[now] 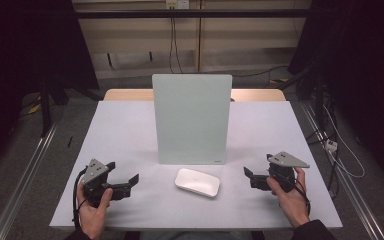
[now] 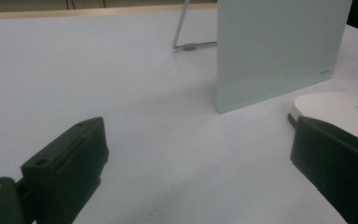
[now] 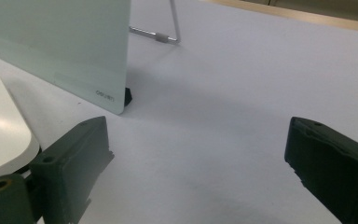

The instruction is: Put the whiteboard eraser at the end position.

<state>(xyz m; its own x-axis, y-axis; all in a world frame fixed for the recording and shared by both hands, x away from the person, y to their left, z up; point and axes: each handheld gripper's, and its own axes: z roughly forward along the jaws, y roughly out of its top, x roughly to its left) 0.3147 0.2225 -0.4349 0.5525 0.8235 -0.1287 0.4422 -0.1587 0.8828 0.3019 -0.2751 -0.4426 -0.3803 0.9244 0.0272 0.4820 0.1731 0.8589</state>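
Scene: a person sits at a white table (image 1: 130, 130) with a gripper in each hand; a pale glass board (image 1: 192, 119) stands upright at the table's middle on a wire stand (image 2: 186, 45).
Thing in play: a flat white pad (image 1: 197, 182), rounded at the corners, lies on the table just in front of the board, at its 6 o'clock, apart from it.
Left gripper (image 1: 131, 181): jaws wide open, nothing held; it rests low at the pad's 9 o'clock, pointing toward it, near but not touching.
Right gripper (image 1: 248, 177): jaws wide open, empty; it sits at the pad's 3 o'clock, pointing inward, also apart from it.
Pad against the jaws: in the left gripper view the pad lies behind the far jaw at 3 o'clock, outside the gap; in the right gripper view it lies at 9 o'clock, beyond the near jaw.
Step, as a judgement: both grippers look poised at the start, before any reach.
Next move, as a judgement: one gripper must swing inward until the pad's edge sits between its jaws, staying low and level, since the pad is thin.
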